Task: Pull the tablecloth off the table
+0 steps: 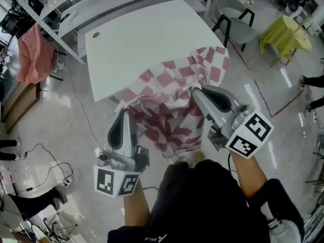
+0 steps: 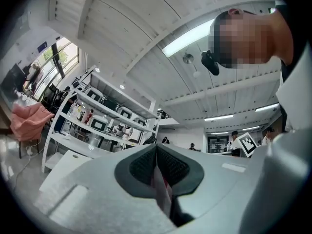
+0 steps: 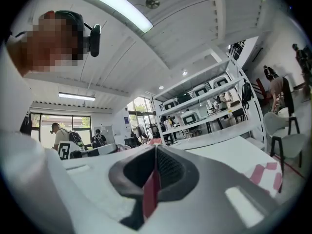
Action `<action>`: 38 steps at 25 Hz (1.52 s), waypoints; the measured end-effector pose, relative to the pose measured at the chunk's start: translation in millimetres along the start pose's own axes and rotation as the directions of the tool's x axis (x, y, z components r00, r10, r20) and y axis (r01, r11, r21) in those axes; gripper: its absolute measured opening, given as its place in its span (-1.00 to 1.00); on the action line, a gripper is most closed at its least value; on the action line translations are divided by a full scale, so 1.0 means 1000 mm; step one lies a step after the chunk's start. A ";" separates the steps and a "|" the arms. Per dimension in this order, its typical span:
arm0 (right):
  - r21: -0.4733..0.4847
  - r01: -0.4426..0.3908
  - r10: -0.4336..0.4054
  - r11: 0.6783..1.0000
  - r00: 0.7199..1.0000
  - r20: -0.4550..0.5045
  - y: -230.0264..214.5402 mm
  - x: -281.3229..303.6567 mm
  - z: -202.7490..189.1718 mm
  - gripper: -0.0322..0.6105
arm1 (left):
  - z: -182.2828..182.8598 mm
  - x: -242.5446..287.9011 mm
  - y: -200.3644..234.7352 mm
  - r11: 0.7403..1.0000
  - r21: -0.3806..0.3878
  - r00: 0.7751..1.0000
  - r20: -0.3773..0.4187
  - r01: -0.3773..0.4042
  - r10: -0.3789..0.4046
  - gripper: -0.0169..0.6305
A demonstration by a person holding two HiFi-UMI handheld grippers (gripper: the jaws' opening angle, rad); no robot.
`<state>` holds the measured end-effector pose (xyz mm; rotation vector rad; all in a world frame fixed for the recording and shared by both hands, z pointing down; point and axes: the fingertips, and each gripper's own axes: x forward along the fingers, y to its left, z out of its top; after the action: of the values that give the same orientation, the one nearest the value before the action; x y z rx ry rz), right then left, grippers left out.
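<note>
A red-and-white checked tablecloth (image 1: pixel 172 103) hangs bunched off the near corner of the white table (image 1: pixel 136 39), most of the tabletop bare. My left gripper (image 1: pixel 125 113) is shut on the cloth's left edge, and a sliver of cloth (image 2: pixel 160 186) shows pinched between its pads. My right gripper (image 1: pixel 196 91) is shut on the cloth's right side, with a red strip of cloth (image 3: pixel 152 191) clamped between its pads. Both grippers point upward toward the ceiling. The cloth sags between them toward the floor.
A grey chair (image 1: pixel 235 27) stands right of the table, a yellow-draped table (image 1: pixel 283 34) beyond it. Metal shelving (image 1: pixel 55 9) runs along the back left, with a pink cloth (image 1: pixel 33 54) hung there. Cables (image 1: pixel 50 171) lie on the floor at left. Other people stand in the background.
</note>
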<state>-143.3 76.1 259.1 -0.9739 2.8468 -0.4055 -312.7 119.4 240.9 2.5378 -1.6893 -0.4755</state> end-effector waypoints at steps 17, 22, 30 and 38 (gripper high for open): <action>0.033 -0.192 0.188 0.981 0.977 0.096 -0.017 -0.141 0.038 -0.89 | 0.006 -0.015 -0.159 0.991 0.051 0.992 0.010 -0.125 0.125 -0.91; -0.002 -0.183 0.183 0.983 0.979 0.096 -0.018 -0.154 0.032 -0.89 | -0.005 -0.012 -0.174 0.994 0.043 0.995 -0.004 -0.100 0.100 -0.91; -0.053 -0.089 0.095 0.995 0.987 0.132 -0.010 -0.173 0.039 -0.89 | 0.004 -0.029 -0.178 0.999 0.007 0.999 -0.013 -0.043 0.043 -0.91; -0.068 -0.050 0.059 0.996 0.988 0.139 0.007 -0.182 0.034 -0.89 | 0.009 -0.047 -0.180 1.000 0.010 1.000 -0.004 -0.004 0.004 -0.91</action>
<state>2.4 185.4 227.5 -0.8941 2.7670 -0.2304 -171.4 235.7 203.9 2.5398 -1.6993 -0.4629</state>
